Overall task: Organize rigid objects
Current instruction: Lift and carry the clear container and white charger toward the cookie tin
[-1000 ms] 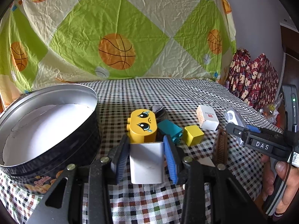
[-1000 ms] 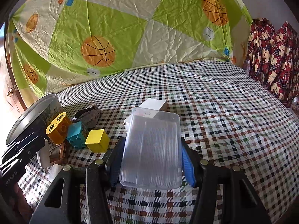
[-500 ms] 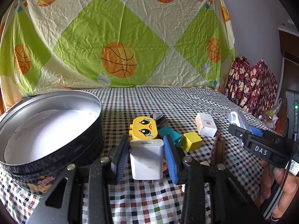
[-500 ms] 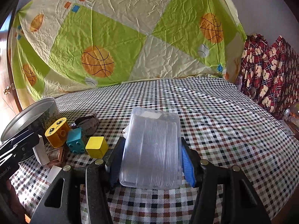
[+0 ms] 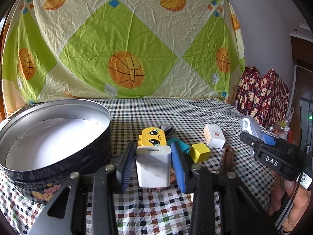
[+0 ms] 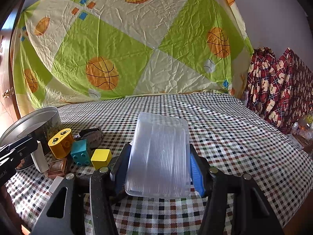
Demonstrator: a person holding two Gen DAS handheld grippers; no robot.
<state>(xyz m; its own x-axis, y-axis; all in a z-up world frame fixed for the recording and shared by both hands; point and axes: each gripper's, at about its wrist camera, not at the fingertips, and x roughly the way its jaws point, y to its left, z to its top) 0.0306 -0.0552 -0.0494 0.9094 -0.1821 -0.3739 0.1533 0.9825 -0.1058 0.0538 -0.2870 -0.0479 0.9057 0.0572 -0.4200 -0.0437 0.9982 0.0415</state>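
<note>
My left gripper (image 5: 153,161) is shut on a white charger block (image 5: 153,166), lifted just above the checked cloth. To its left stands a round metal tin (image 5: 54,137), open, with white paper lining. Beyond the charger lie a yellow face brick (image 5: 152,138), a teal brick (image 5: 183,146) and a yellow cube (image 5: 200,152). My right gripper (image 6: 159,156) is shut on a clear ribbed plastic case (image 6: 159,154), held above the cloth. In the right wrist view the yellow face brick (image 6: 60,143), teal brick (image 6: 80,154), yellow cube (image 6: 101,158) and tin (image 6: 31,121) sit at the left.
A small white box (image 5: 214,138), a brown comb (image 5: 227,159) and a dark grey object (image 6: 92,135) lie on the table. A small brown box (image 6: 57,167) sits by the bricks. A red patterned fabric (image 6: 281,94) hangs at the right; a basketball-print sheet (image 5: 125,45) covers the back.
Both views have tilted upward, showing more of the back sheet. The charger and the clear case stay gripped and have risen slightly relative to the bricks.
</note>
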